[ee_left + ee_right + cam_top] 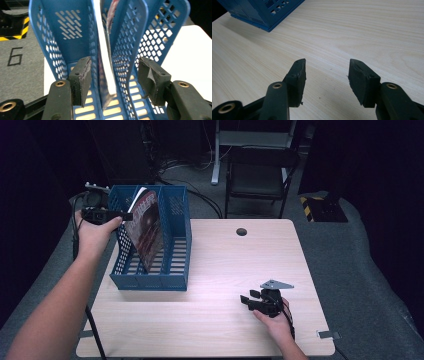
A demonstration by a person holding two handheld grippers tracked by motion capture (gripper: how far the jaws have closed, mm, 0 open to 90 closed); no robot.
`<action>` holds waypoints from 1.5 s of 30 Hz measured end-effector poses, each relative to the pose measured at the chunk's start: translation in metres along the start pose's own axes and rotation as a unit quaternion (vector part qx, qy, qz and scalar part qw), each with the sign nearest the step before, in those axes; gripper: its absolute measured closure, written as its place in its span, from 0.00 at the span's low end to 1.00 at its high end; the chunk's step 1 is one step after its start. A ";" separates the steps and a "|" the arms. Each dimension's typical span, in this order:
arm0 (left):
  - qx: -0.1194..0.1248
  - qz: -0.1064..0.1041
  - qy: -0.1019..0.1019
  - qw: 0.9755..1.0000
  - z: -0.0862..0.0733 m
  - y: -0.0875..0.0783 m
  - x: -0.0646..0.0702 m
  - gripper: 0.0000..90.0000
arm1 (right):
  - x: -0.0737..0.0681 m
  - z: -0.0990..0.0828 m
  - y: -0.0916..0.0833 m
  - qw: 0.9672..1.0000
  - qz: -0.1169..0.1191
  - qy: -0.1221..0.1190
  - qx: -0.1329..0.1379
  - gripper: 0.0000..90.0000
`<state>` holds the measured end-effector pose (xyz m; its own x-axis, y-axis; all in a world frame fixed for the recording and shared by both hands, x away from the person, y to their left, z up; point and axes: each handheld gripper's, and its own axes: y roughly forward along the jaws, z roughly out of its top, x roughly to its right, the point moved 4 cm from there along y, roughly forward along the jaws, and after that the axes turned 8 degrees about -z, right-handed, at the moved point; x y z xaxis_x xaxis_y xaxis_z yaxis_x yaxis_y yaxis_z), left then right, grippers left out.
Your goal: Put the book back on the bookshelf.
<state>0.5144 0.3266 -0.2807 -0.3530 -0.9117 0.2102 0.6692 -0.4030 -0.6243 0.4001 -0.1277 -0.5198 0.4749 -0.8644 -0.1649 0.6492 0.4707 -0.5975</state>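
A blue perforated file rack [177, 245] stands at the left of the wooden table [225, 320]. A magazine [147, 227] with a dark red cover leans upright in one of its slots. My left gripper [125, 215] hovers at the rack's far left side and points into it. In the left gripper view the jaws [114, 60] stand open. The magazine's pale edge [103, 62] and the rack's dividers [65, 32] lie ahead between them, untouched by either pad. My right gripper [248, 296] rests low over the table's front right, open [327, 61] with nothing between its pads.
A black chair [260, 175] and a white stand leg are on the floor beyond the table. A small round hole [241, 231] sits near the table's far edge. A rack corner [262, 12] lies far ahead of the right gripper, across bare wood [362, 30].
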 end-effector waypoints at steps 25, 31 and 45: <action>-0.031 -0.116 0.106 0.987 -0.027 -0.019 0.067 0.50 | 0.000 0.004 -0.002 1.000 -0.008 -0.001 0.001 0.53; -0.039 -0.145 0.132 0.980 -0.043 -0.010 0.087 0.50 | -0.002 0.003 0.001 1.000 -0.007 -0.007 -0.003 0.53; -0.061 -0.191 0.182 0.963 -0.082 0.014 0.128 0.50 | 0.004 0.004 -0.007 1.000 -0.009 -0.001 0.008 0.52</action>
<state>0.4246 0.2104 -0.3245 -0.7790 -0.6014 0.1776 0.3712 -0.6705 -0.6424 0.3999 -0.1336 -0.5128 0.4637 -0.8726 -0.1534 0.6666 0.4576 -0.5884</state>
